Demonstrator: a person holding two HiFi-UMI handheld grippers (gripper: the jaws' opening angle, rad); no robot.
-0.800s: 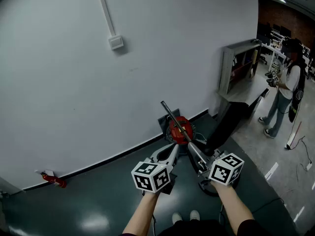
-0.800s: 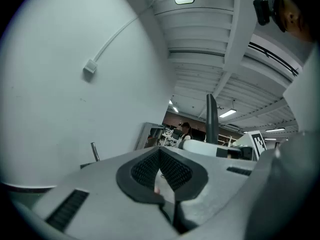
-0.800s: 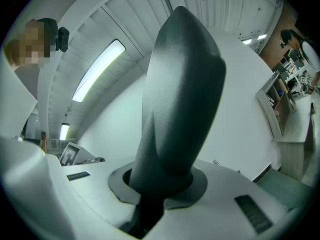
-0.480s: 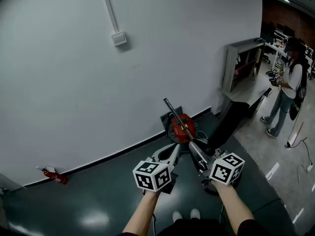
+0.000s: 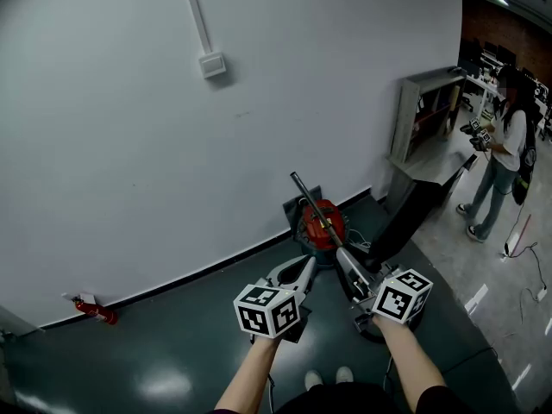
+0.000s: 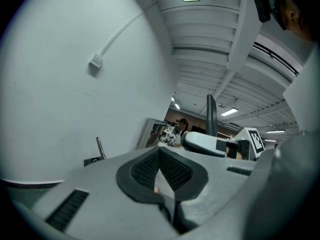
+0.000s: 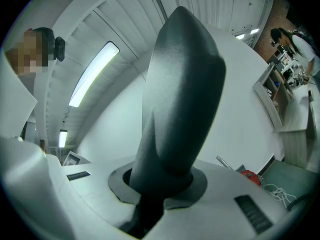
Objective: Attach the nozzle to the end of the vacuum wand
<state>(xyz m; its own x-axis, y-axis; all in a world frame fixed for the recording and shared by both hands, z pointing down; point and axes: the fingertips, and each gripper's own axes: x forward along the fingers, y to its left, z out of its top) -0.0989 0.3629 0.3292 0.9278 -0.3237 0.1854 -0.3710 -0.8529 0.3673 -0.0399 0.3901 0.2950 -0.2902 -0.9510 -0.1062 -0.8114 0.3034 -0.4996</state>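
A red vacuum (image 5: 321,222) stands on the dark floor by the white wall, and its metal wand (image 5: 309,198) sticks up at a slant. My right gripper (image 5: 352,266) is shut on a dark grey nozzle (image 5: 412,211), which runs up to the right from the jaws. That nozzle (image 7: 180,94) fills the right gripper view, clamped between the pads of the right gripper (image 7: 160,184), with the vacuum (image 7: 248,176) and wand (image 7: 225,162) small beyond it. My left gripper (image 5: 304,274) is shut and empty, left of the right one. In the left gripper view the wand (image 6: 100,147) shows past the left gripper (image 6: 161,176).
A grey shelf unit (image 5: 423,110) stands against the wall at the right, and a person (image 5: 504,145) stands beyond it. A small red fire extinguisher (image 5: 93,313) lies at the wall's foot on the left. A white cable (image 5: 360,241) is coiled beside the vacuum.
The head view has drifted, so the wall, vacuum and shelf sit slightly further right. The right gripper has shifted a little right with the nozzle. The left gripper has stayed put.
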